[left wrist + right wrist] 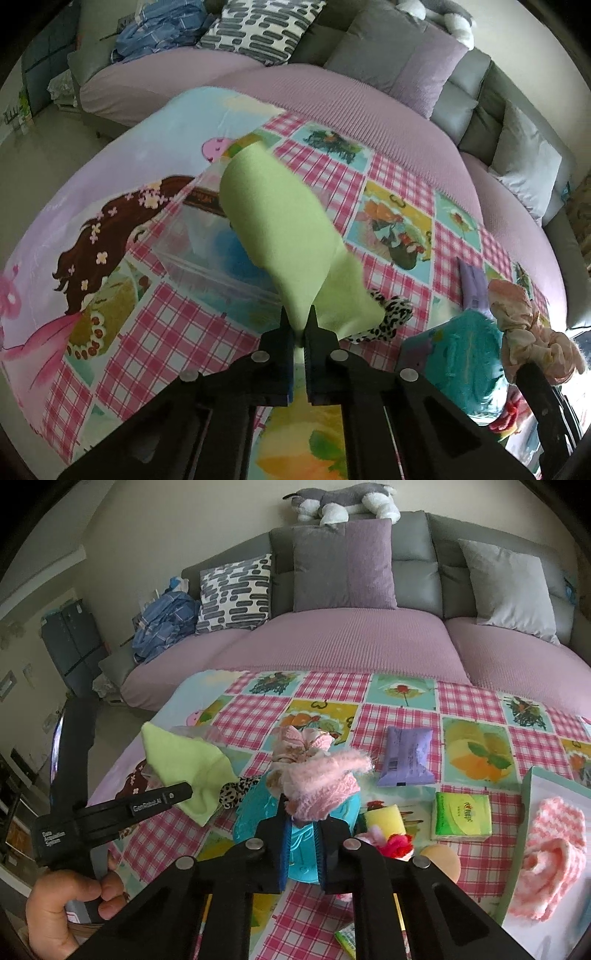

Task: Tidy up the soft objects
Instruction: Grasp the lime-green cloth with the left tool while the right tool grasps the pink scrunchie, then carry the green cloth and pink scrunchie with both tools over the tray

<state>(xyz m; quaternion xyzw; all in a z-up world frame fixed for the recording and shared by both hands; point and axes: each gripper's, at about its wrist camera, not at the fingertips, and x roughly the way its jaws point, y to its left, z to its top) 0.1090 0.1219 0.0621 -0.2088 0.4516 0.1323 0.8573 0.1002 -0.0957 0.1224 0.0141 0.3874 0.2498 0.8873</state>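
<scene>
left gripper (298,325) pinching green cloth (280,229); right gripper (301,814) gripping pink knit (321,779)

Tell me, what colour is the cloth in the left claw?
Light green cloth, plain, best seen in the left wrist view.

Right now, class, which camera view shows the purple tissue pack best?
The right wrist view: the purple tissue pack lies in full sight on the checked cloth, beyond the right gripper and its pink knitted piece. The left wrist view shows only a blurred purple sliver near the edge.
</scene>
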